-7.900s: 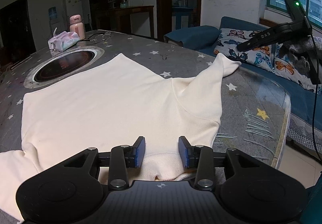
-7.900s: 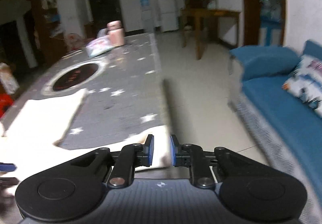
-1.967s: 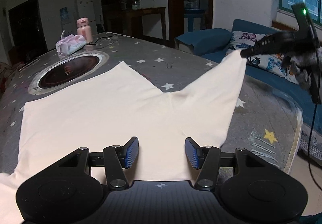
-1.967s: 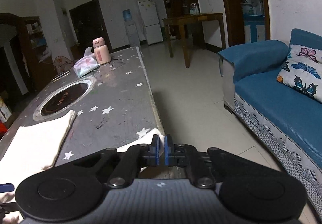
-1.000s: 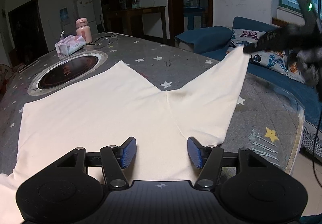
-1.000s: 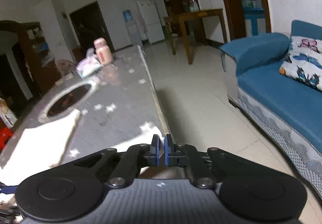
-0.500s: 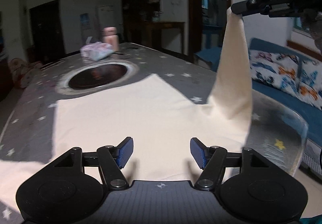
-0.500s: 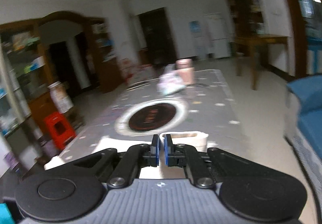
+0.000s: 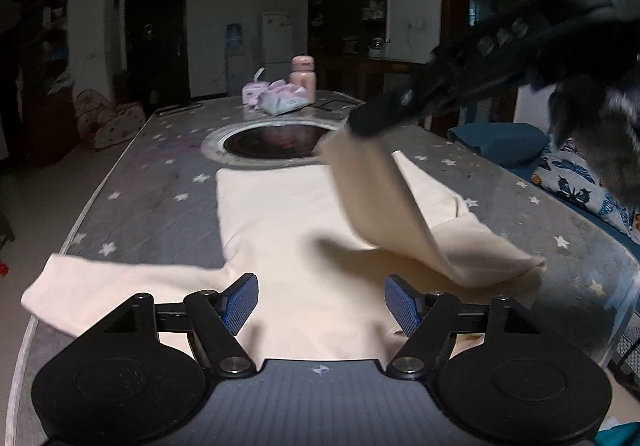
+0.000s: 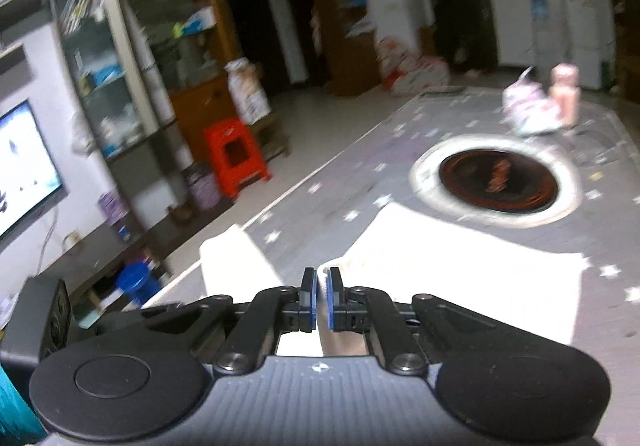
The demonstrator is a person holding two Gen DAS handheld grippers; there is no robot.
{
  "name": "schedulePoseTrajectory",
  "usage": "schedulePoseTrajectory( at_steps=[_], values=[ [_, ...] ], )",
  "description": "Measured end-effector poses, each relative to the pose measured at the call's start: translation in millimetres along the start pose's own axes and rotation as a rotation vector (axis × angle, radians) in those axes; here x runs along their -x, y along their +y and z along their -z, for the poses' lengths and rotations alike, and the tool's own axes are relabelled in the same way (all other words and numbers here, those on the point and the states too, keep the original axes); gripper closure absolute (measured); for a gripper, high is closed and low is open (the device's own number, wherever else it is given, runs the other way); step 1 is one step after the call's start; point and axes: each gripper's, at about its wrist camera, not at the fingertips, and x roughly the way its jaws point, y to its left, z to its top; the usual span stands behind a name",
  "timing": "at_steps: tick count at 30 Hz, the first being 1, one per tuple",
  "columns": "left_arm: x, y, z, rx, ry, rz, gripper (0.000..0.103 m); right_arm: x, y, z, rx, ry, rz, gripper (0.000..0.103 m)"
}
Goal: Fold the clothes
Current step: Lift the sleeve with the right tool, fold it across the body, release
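A cream sweatshirt [image 9: 288, 230] lies flat on the grey starred table [image 9: 160, 181]. Its left sleeve [image 9: 112, 286] lies out toward the table's left edge. My left gripper [image 9: 320, 304] is open and empty, low over the garment's near edge. My right gripper [image 9: 360, 123] is shut on the cuff of the right sleeve [image 9: 384, 213] and holds it raised over the body, the sleeve arching back to the right shoulder. In the right wrist view the right gripper [image 10: 321, 302] is shut with cream cloth [image 10: 460, 270] below it.
A round dark cooktop [image 9: 276, 139] is set in the table beyond the garment. A tissue pack [image 9: 280, 101] and a pink bottle [image 9: 303, 83] stand at the far end. A blue sofa with butterfly cushions [image 9: 576, 185] lies right. A red stool [image 10: 236, 155] stands left.
My right gripper has swung the sleeve from high on the right side across and down over the body of the sweatshirt. The left gripper has stayed open and shifted its view leftward.
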Motion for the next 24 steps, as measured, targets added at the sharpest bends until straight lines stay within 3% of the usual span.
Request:
schedulePoseTrajectory(
  at_steps=[6,10,16,24],
  values=[
    [-1,6,3,0.011,0.008,-0.011,0.030,1,-5,4,0.007,0.017,-0.015,0.090],
    [-2,6,0,0.012,0.003,-0.010,0.030,24,-21,11,0.012,0.018,0.054,0.088],
    [-9,-7,-5,-0.016,0.003,0.029,0.031,57,-56,57,-0.021,0.089,0.181,0.088],
    [-36,-25,-7,-0.042,0.049,0.069,0.032,58,-74,125,-0.054,0.193,0.241,0.089]
  ],
)
